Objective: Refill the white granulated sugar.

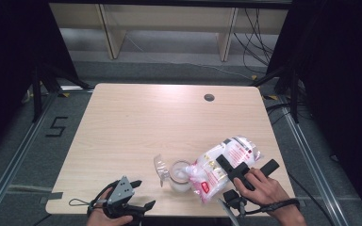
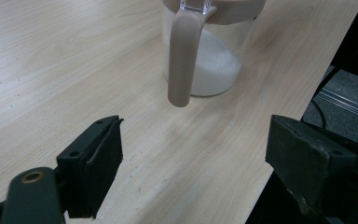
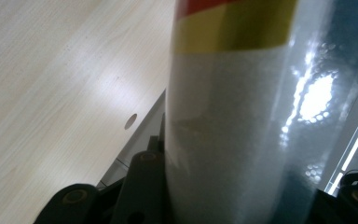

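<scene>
While you tipped the clear plastic bag of white granules with red print (image 1: 219, 167) in your right gripper (image 1: 239, 170), its jaws clamped on it, you were pouring into the clear glass jar with the beige handle (image 2: 200, 51) near the table's (image 1: 136, 122) near edge. Your left gripper (image 2: 191, 172) sat open. Next, steady the jar. The print was unreadable.

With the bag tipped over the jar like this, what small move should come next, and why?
Probably tilt the bag slightly steeper. The right tongs grip it with its low end at the jar, which the left gripper view shows only part full of white grains. The left tongs stand open near the table's edge, off the handle.
</scene>
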